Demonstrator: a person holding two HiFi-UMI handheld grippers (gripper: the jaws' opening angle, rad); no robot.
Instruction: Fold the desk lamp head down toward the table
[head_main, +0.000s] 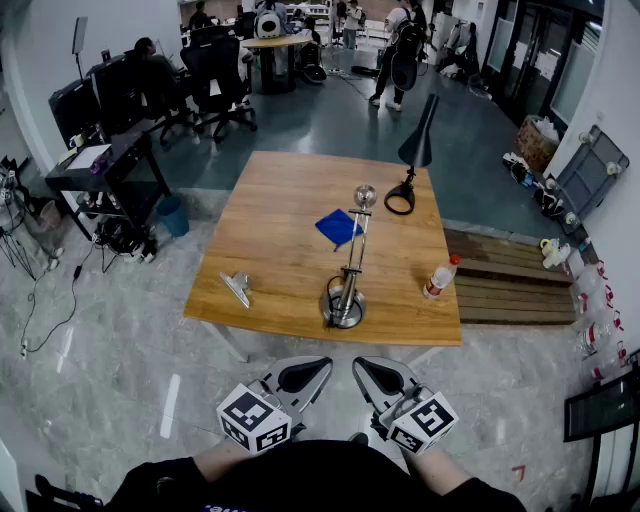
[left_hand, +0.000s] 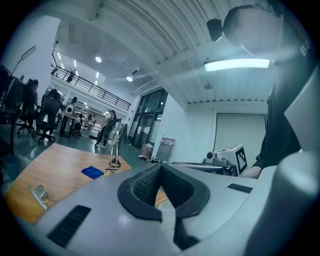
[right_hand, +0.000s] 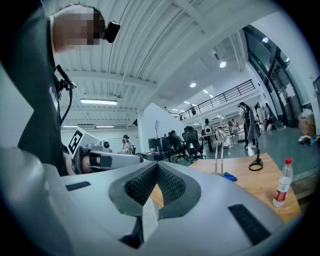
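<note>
A silver desk lamp stands near the front of the wooden table (head_main: 280, 190), its round base (head_main: 345, 305) close to the edge. Its twin-rod arm is upright and carries the small head (head_main: 365, 195) at the top. The same lamp shows far off in the left gripper view (left_hand: 115, 145) and the right gripper view (right_hand: 219, 150). A black desk lamp (head_main: 415, 150) stands at the table's back right. My left gripper (head_main: 325, 363) and right gripper (head_main: 358, 363) are side by side in front of the table, well short of both lamps. Both are shut and hold nothing, as also seen at the left gripper (left_hand: 160, 165) and right gripper (right_hand: 157, 164).
On the table lie a blue cloth (head_main: 338, 227) behind the silver lamp, a plastic bottle (head_main: 440, 277) with a red cap at the front right, and a small metal piece (head_main: 237, 287) at the front left. Office chairs, desks and people fill the room beyond.
</note>
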